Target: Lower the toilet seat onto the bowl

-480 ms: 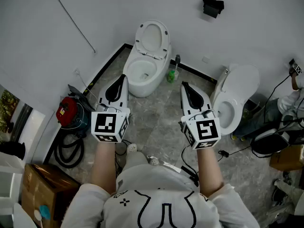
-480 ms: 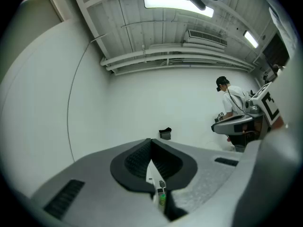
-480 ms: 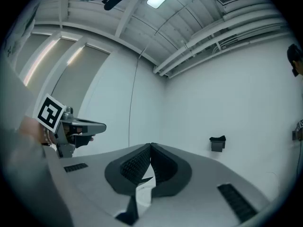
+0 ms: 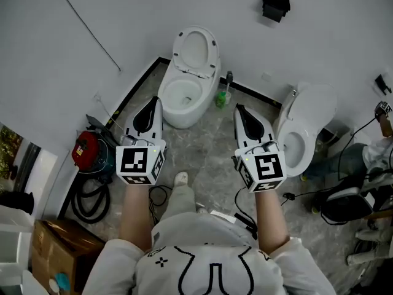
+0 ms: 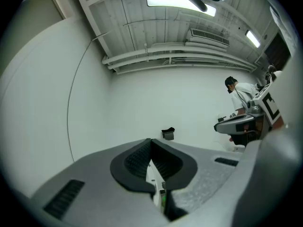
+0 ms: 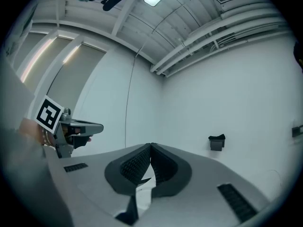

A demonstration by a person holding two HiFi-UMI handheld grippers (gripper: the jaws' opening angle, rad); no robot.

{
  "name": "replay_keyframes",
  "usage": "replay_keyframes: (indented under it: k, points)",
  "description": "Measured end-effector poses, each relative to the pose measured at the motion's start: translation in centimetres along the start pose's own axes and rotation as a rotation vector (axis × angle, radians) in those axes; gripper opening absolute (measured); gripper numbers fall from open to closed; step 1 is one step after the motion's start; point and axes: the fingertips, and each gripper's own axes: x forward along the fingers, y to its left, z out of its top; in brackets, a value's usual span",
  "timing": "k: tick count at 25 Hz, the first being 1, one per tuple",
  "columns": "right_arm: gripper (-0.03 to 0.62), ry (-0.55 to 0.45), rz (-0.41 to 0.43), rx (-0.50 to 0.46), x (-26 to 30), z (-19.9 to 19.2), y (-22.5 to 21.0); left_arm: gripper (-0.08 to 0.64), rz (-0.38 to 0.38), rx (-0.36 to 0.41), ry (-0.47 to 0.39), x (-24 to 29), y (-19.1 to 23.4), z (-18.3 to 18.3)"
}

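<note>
A white toilet (image 4: 181, 100) stands against the far wall in the head view, its seat (image 4: 196, 49) raised upright against the wall. My left gripper (image 4: 156, 101) is shut and empty, held in the air a little short of the bowl's left side. My right gripper (image 4: 238, 110) is also shut and empty, level, to the right of that bowl. In the left gripper view the jaw tips (image 5: 151, 141) meet, with a sliver of the toilet below them. In the right gripper view the tips (image 6: 151, 146) meet too.
A second white toilet (image 4: 304, 128) stands at the right. A green bottle (image 4: 222, 95) sits between the two toilets. A red vacuum (image 4: 87, 149) with black hose lies at the left, a cardboard box (image 4: 58, 254) near it. A black box (image 4: 275, 7) hangs on the wall. Cables cross the floor (image 4: 202, 155).
The person has stepped forward, one foot now further ahead on the floor. Both grippers keep almost the same place in the view and stay shut.
</note>
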Motion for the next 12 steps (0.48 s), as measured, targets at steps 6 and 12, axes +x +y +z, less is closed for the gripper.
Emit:
replay_keyframes:
  k: [6,12]
  points:
    - [0.026,0.018,-0.016,0.012,5.3,-0.7,-1.4,0.009,0.009,-0.021,0.002,4.4,3.7,-1.2]
    - [0.026,0.055,-0.036,0.020,11.8,-2.4,-2.9,0.009,0.003,-0.066,0.044,10.2,7.8,-4.2]
